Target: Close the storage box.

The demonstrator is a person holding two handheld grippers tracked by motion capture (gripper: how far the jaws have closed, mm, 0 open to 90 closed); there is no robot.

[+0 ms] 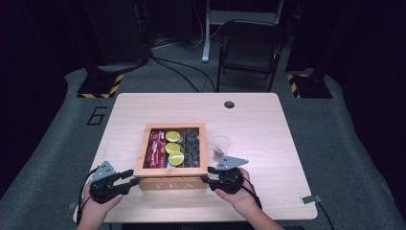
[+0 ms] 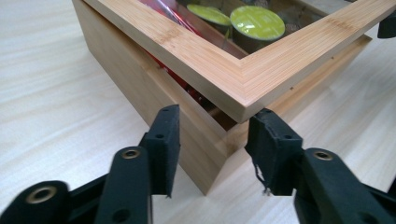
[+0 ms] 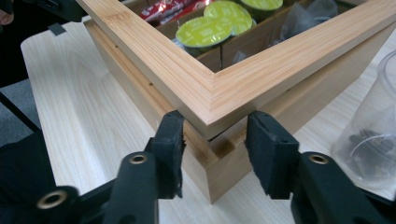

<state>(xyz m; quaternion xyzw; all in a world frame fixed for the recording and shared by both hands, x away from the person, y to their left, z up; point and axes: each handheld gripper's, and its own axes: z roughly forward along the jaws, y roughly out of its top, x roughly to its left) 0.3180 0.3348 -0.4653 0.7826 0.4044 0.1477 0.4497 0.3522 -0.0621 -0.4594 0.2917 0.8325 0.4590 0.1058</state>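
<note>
Your left gripper [image 1: 128, 180] sits at the lower left of the high view, held level, its jaws pointing right and standing apart. Your left hand [image 1: 98, 201] grips it from below. Your right gripper [image 1: 207, 179] sits just right of the frame's centre at the bottom, jaws pointing left and parted, your right hand [image 1: 239, 191] behind it.

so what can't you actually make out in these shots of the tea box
- Cup contents: dark bits, too small in the high view, cut off by the right gripper view's edge.
- Right compartment of the tea box: dark, blurred contents.
- Lid hinge: hidden behind the box.
- Left gripper, right gripper: pad contact unclear.
</note>
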